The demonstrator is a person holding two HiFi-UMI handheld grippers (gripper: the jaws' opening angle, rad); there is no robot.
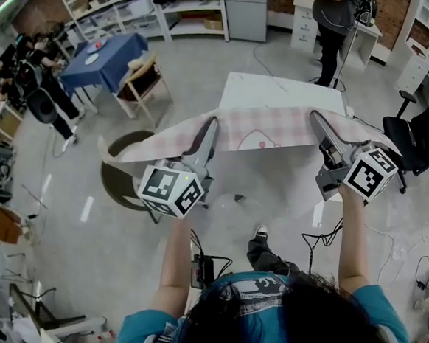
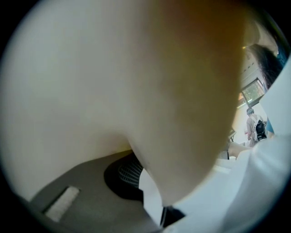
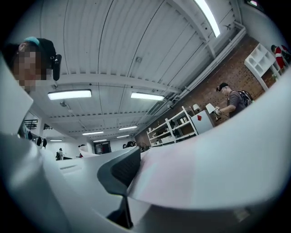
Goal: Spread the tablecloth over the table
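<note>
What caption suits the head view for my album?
Left tool and right tool hold a pink checked tablecloth before a white table.

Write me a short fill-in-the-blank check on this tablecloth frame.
1. The left hand-held gripper and the right hand-held gripper each clamp the pink checked ___.
2. The bare table beyond it is ___.
3. The far table's cloth is ___.
Missing words: tablecloth; white; blue.

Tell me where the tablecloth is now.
In the head view's centre, the tablecloth hangs stretched between the left gripper and right gripper, just in front of the white table.
</note>
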